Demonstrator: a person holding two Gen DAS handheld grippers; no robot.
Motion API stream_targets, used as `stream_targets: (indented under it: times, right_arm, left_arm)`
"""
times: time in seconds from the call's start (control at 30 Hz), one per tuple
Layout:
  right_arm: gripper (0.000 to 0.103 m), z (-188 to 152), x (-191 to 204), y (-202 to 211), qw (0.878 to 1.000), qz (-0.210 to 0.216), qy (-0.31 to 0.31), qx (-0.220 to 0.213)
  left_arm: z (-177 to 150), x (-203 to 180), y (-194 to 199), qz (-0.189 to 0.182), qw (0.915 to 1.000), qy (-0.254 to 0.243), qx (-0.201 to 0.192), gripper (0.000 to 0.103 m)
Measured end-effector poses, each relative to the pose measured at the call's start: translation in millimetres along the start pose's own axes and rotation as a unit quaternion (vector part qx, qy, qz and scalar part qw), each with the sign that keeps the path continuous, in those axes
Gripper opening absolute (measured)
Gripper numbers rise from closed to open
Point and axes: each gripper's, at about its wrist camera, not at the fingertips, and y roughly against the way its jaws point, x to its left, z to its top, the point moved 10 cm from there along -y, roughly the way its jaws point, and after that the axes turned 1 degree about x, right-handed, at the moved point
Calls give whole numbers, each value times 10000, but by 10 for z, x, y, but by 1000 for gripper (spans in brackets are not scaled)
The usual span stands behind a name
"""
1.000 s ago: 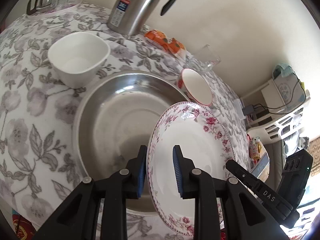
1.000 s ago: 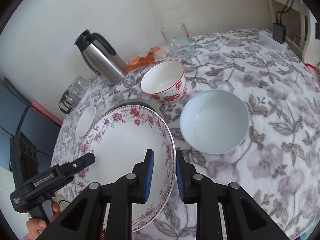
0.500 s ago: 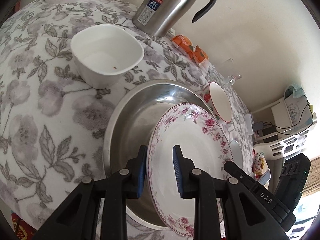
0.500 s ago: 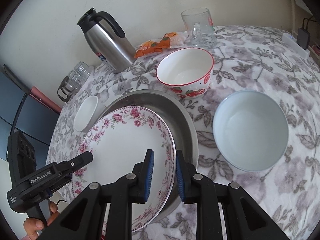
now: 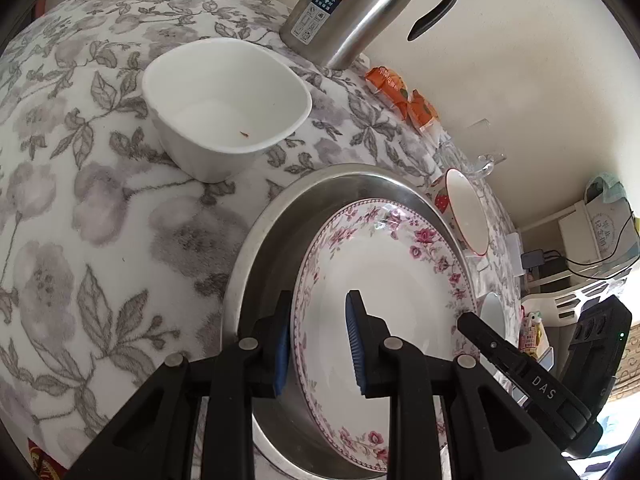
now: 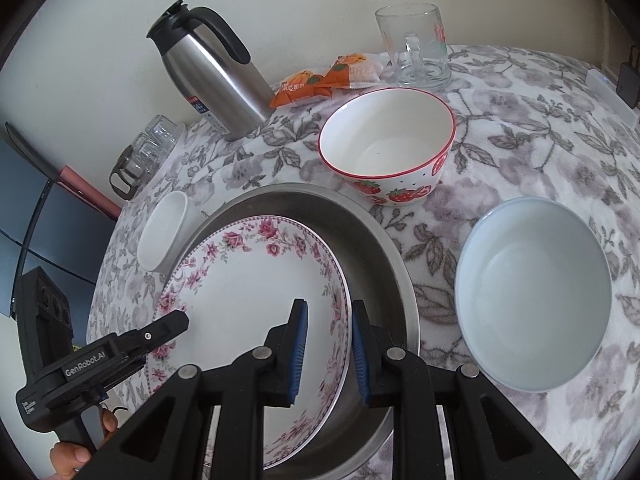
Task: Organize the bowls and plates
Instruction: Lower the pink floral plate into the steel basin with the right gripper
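Floral plate [image 6: 256, 296] is now down inside the steel basin [image 6: 372, 240], lower than 1 s ago when it hung above the basin w/ the cloth showing under its near edge. It looks tilted, its left side riding higher than the basin rim; can't tell if the underside touches the basin floor yet. My read: the place step is nearly done, release comes next.

Left gripper [image 5: 316, 340]: narrow gap, blue pads either side of the plate's left rim, clamped on it. Right gripper [image 6: 328, 352]: same narrow set, pads straddling the right rim, gripping it. Both hold the plate between them.

Around the basin: square white bowl [image 5: 224, 104] just beside it on the left, strawberry bowl [image 6: 388, 144] close behind on the right, pale blue bowl [image 6: 536, 292] further right, all apart & unstacked, so bowls look left to do. Further back: steel flask [image 6: 216, 72], glass mug [image 6: 416, 48], orange snack packets [image 6: 320, 80], on the floral tablecloth [image 6: 540, 120].
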Motion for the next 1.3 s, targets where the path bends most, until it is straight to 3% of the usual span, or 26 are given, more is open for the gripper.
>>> stream_targets:
  times: [0.27, 1.3]
  right_arm:
    - [23, -31, -57, -99, 10000, -42, 13, 83]
    - [25, -31, -111, -8, 9994, -259, 204, -90]
  left_arm:
    - [-29, 37, -90, -43, 9998, 153, 135, 25]
    - [5, 113, -20, 200, 9997, 116, -68, 28]
